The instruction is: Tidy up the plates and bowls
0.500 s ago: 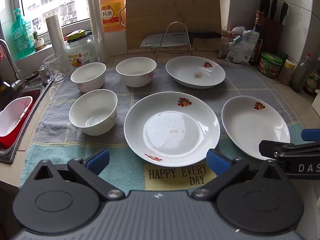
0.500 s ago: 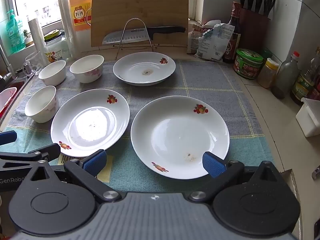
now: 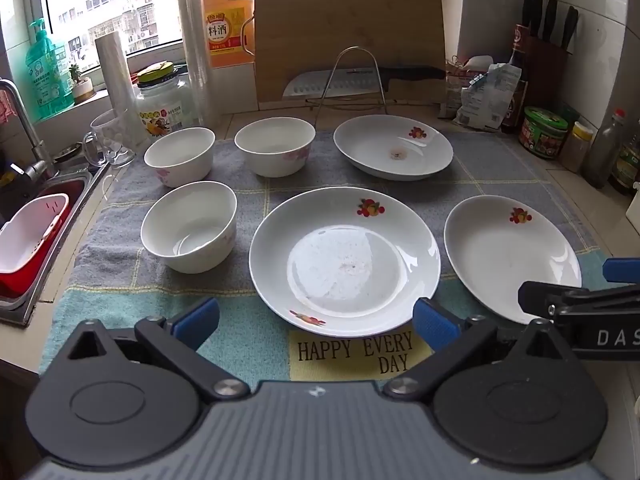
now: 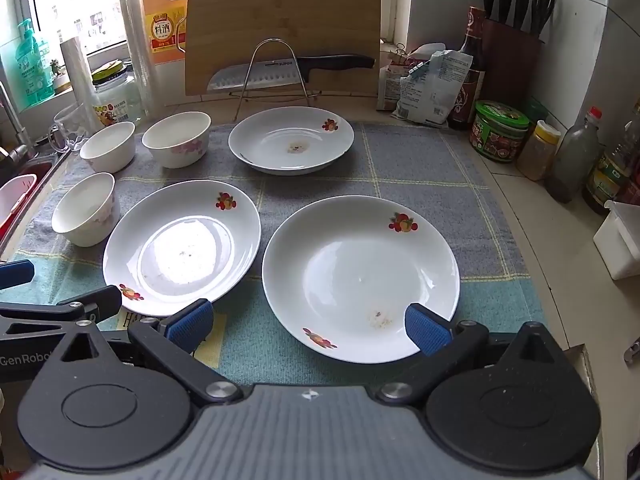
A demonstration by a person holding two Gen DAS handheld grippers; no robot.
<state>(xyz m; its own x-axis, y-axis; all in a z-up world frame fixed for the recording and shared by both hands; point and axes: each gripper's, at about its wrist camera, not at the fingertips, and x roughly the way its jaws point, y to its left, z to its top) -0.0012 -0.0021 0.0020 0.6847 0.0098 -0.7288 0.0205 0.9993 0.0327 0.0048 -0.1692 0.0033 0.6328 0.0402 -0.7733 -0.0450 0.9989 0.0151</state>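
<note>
Left gripper (image 3: 316,322) and right gripper (image 4: 308,328) side by side at the near edge of the desk (image 4: 560,240), fingers (image 3: 196,318) of both spread to full width, empty, touching nothing, tilted down toward the crockery. Landmark: middle plate (image 3: 346,260), lying flat on the checked towel (image 3: 256,332) just beyond the left gripper, its near rim overlapping the "HAPPY EVERY DAY" label (image 3: 356,354). Right of the landmark, slightly apart: right plate (image 4: 360,276), near rim just ahead of the right gripper's fingers (image 4: 426,328). Left of the landmark: near bowl (image 3: 188,226), upright. Beyond the landmark: far plate (image 3: 394,152); beyond and to its left, two further bowls (image 3: 180,158) (image 3: 275,146), upright, close together but not touching. Behind the far plate: wire rack (image 3: 352,80) with knife (image 3: 360,80) and cutting board (image 3: 350,36). All six pieces single, unstacked, spread over the towel, probably as drying or staging layout; sorting judged not yet begun, wide fingers suited to taking a plate rim.
</note>
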